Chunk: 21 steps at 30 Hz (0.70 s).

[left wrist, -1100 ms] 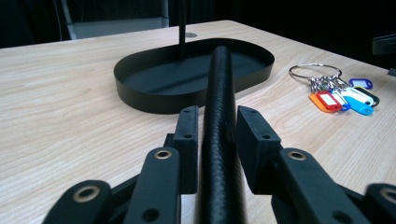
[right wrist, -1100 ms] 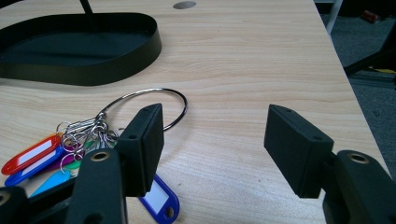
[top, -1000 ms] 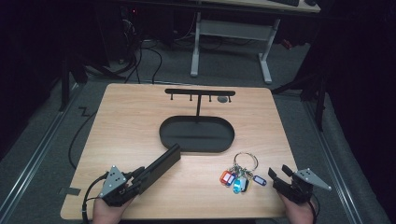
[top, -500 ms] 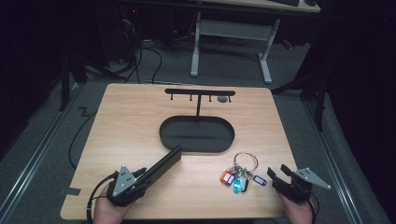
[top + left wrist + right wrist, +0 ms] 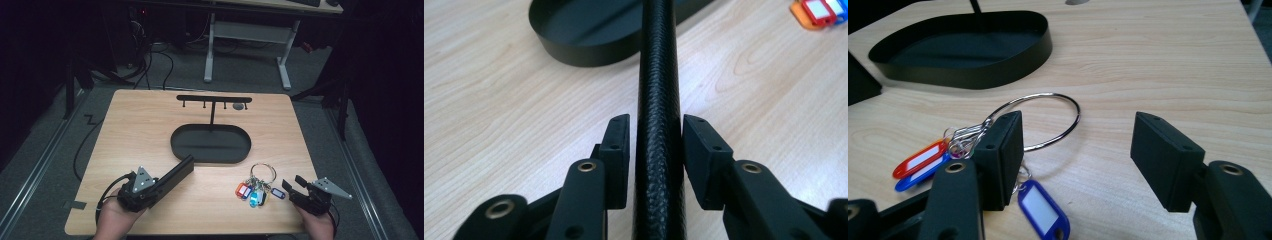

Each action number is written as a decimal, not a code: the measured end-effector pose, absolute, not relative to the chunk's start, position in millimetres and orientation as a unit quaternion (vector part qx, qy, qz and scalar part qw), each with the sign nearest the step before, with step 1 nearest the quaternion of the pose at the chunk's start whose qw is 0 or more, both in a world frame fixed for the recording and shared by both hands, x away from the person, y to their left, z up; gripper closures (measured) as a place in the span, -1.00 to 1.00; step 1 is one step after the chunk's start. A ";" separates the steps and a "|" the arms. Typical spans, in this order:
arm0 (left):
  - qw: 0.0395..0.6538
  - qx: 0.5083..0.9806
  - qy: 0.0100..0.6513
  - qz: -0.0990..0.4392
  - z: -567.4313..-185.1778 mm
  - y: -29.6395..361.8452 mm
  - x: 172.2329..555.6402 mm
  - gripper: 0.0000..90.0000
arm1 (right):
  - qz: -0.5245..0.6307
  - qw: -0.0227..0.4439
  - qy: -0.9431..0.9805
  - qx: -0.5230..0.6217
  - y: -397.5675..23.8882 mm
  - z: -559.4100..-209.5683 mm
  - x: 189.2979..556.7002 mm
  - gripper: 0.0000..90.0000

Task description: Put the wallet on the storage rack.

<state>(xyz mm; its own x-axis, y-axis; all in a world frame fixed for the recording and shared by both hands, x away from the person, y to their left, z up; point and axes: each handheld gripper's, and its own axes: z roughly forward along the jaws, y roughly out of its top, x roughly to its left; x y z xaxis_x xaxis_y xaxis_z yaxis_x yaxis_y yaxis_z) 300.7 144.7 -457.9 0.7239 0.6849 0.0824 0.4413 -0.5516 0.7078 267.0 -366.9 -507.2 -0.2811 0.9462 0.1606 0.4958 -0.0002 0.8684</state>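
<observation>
Left gripper at the near-left of the desk, jaws around a flat black textured case standing on edge; its jaws have just been closing a little, and in the left gripper view the pads sit against or just off the case's two faces, so contact on both sides cannot be told for sure, though the case reads as held. The case runs forward from the jaws, its far end just beside the near rim of the black oval tray. Right gripper at the near-right of the desk, jaws wide apart, nothing between the pads. Just in front of it lies a key ring bunch: a large metal ring flat on the desk, with red, blue and orange plastic tags clipped on; in the right gripper view the left jaw overlaps the ring's edge and one blue tag lies beside that jaw. The bunch sits between the right gripper and the tray, near the tray's right end. A thin post rises from the tray to a black hook bar above its far side.
</observation>
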 end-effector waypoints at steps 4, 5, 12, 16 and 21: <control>0.319 0.876 0.319 0.172 -454.0 141.1 305.3 0.41 | 0.456 0.246 0.663 0.541 -370.2 -506.4 262.5 -0.14; 0.313 0.879 0.316 0.171 -452.8 140.0 306.9 0.39 | 0.456 0.247 0.662 0.540 -371.4 -505.8 261.6 -0.14; 0.256 0.903 0.313 0.147 -443.0 129.0 323.0 0.44 | 0.460 0.257 0.655 0.541 -373.6 -500.7 256.5 -0.15; 0.232 0.914 0.305 0.130 -439.4 125.3 326.9 0.49 | 0.457 0.256 0.654 0.546 -373.7 -502.5 257.2 -0.15; 0.207 0.926 0.289 0.127 -435.2 118.6 331.2 0.57 | 0.455 0.251 0.651 0.553 -376.7 -506.4 257.7 -0.15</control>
<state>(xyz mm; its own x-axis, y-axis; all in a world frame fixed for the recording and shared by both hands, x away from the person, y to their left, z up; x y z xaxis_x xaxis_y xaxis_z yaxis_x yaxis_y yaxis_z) 331.2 118.6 -435.2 0.8006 0.5879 0.1153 0.4829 -0.7472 0.4567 257.7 -376.7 -506.4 -0.2630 0.9484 0.1772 0.4921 -0.0261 0.8701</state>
